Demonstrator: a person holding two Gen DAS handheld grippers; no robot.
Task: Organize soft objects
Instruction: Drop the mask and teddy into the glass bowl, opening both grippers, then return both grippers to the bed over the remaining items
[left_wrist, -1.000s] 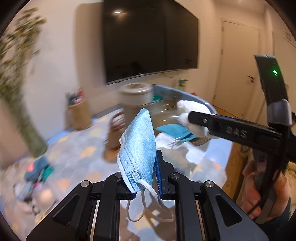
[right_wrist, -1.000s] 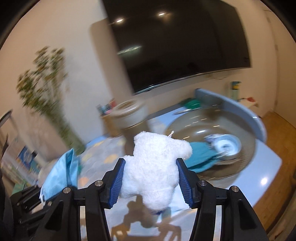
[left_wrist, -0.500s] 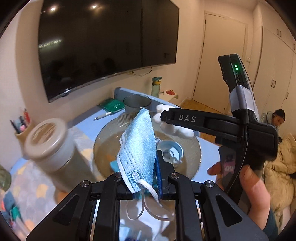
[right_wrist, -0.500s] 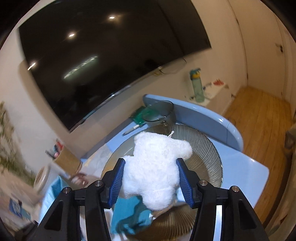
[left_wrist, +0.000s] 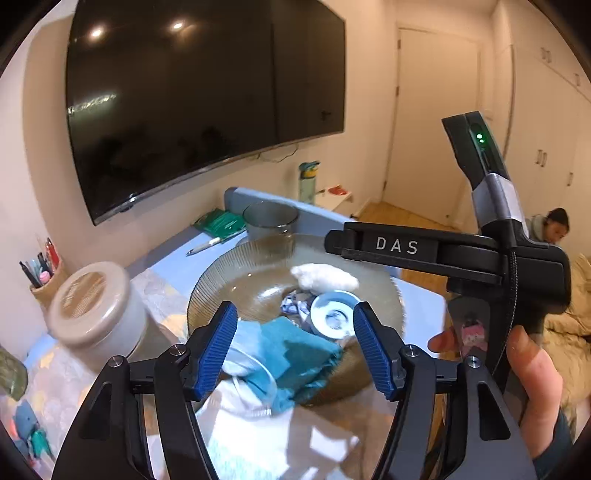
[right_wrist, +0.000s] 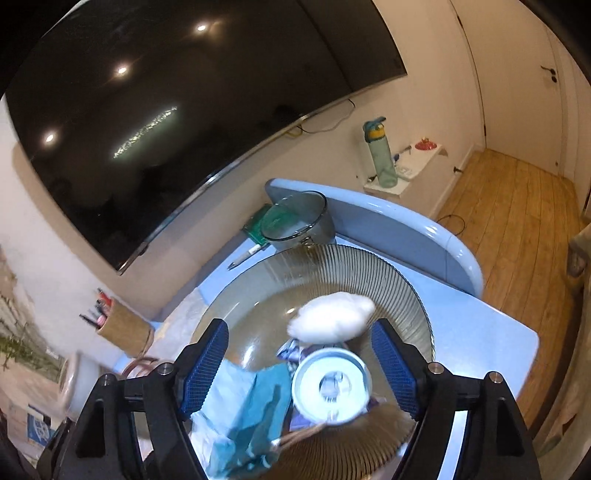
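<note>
Both hand-held grippers, left (left_wrist: 291, 345) and right (right_wrist: 299, 363), gape wide, holding nothing. Fluffy white plush (right_wrist: 332, 317) sits blurred in the ribbed glass bowl (right_wrist: 399, 273) on the tabletop (right_wrist: 491, 343), beside crumpled teal cloth (left_wrist: 299, 350); pale mask (left_wrist: 240, 343) partly hidden.

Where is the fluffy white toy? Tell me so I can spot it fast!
Find the big ribbed glass bowl on the blue table. The fluffy white toy lies inside it, just beyond the round blue tape roll. It is the only white, furry thing there; its neighbours are blue or teal.
</note>
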